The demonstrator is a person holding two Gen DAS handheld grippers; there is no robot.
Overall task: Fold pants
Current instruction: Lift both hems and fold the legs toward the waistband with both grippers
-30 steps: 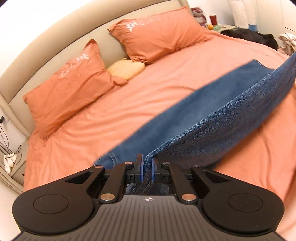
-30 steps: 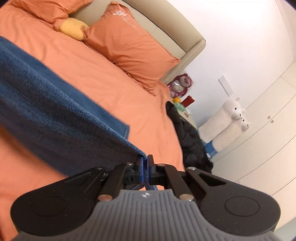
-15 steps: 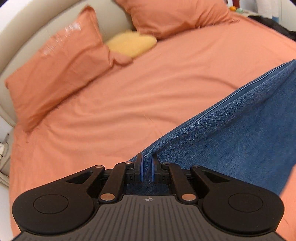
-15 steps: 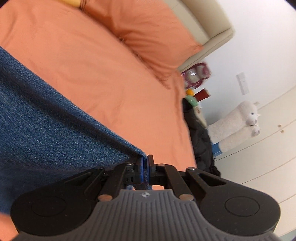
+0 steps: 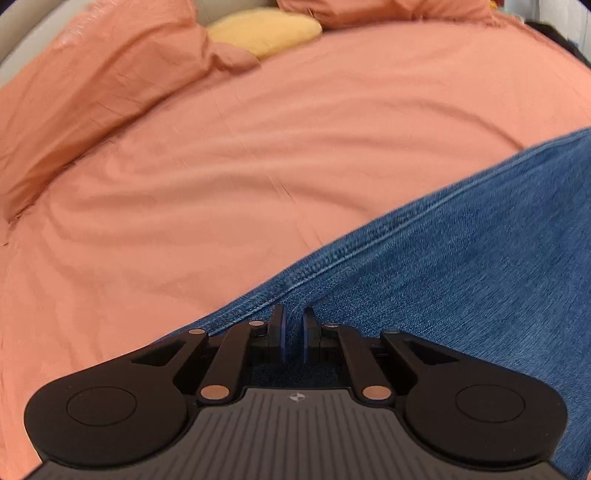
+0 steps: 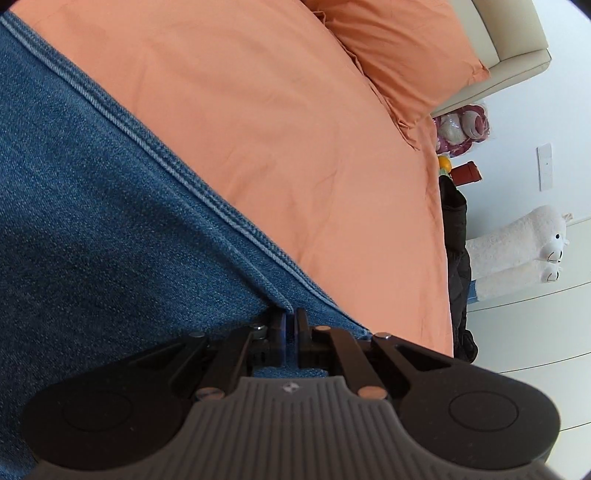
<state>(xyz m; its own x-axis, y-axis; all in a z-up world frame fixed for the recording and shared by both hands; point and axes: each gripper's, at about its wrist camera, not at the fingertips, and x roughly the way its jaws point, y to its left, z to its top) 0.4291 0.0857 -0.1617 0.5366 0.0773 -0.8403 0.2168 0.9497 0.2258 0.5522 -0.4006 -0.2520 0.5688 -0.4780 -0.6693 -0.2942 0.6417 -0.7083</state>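
Blue denim pants (image 5: 461, 266) lie spread over the orange bedsheet, filling the lower right of the left wrist view. My left gripper (image 5: 293, 325) is shut on the stitched hem edge of the pants, close above the sheet. In the right wrist view the pants (image 6: 92, 229) fill the left half, their seamed edge running diagonally. My right gripper (image 6: 290, 325) is shut on that same edge near its right corner. Both pinch points sit low, with the denim stretched flat between them.
The orange bedsheet (image 5: 221, 166) stretches ahead of both grippers. Orange pillows (image 5: 92, 81) and a yellow cushion (image 5: 266, 29) lie at the headboard. Dark clothing (image 6: 458, 266) hangs off the bed's right side, with a white plush toy (image 6: 524, 243) and white cupboards (image 6: 535, 332) beyond.
Both grippers have carried the denim edge forward and down toward the sheet. The pants, earlier hanging lifted between them, now lie flatter on the bed. Both grips held.
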